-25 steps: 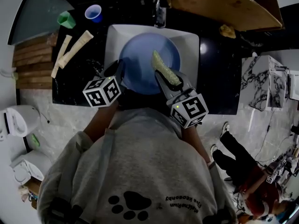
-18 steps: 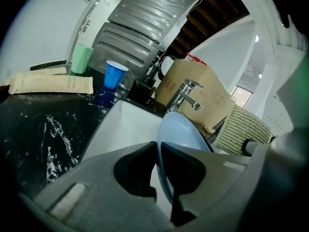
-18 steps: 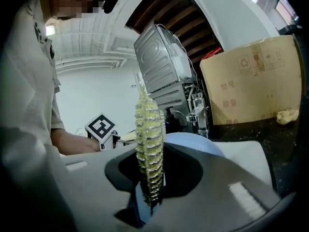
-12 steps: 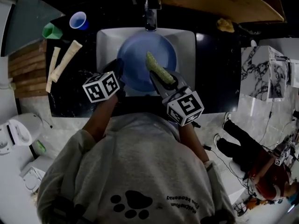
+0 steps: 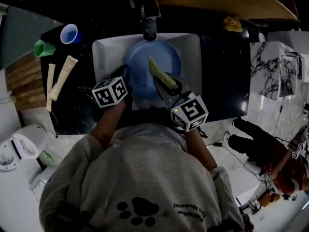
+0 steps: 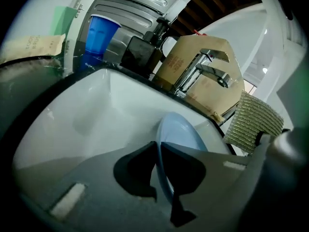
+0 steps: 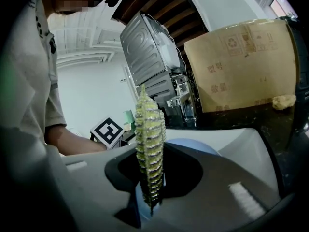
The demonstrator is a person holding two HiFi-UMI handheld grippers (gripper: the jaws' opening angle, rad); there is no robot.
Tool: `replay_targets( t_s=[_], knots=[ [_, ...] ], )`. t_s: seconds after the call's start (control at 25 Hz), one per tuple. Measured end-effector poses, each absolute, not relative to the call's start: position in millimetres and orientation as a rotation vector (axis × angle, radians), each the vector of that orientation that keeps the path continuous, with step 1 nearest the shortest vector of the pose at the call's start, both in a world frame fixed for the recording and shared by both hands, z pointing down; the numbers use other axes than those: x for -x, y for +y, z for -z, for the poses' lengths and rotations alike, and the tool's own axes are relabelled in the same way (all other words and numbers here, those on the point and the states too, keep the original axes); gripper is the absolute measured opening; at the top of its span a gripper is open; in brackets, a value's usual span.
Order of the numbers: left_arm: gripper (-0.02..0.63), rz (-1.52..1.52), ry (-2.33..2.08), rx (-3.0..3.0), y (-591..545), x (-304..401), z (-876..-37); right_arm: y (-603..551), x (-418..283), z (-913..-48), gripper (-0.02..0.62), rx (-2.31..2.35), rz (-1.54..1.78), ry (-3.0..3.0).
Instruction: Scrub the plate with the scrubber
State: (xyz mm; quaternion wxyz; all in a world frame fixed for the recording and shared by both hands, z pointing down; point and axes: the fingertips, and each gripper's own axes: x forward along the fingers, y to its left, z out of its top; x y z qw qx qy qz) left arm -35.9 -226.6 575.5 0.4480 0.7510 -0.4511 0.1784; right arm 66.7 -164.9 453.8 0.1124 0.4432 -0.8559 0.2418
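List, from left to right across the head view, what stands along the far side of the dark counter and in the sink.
green cup → blue cup → blue plate → yellowish lump

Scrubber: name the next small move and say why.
Probably lower the scrubber flat onto the plate's face and start a short stroke. The right gripper is shut on the scrubber, which hangs over the plate, contact unclear; the left gripper clamps the plate's rim over the sink.
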Motion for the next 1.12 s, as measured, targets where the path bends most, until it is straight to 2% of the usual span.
replay_targets(
  t_s=[0.88,1.12],
  knots=[
    [0.027,-0.607,-1.073,-1.813,-227,39,-638,-172,-70,-477,0.065,-1.302,-0.786,-2.448],
    [0.173,-0.653,-1.111,-1.858,-229,40,-628,-170,-73,-475,0.066,-1.309,-0.772,-2.451]
  ],
)
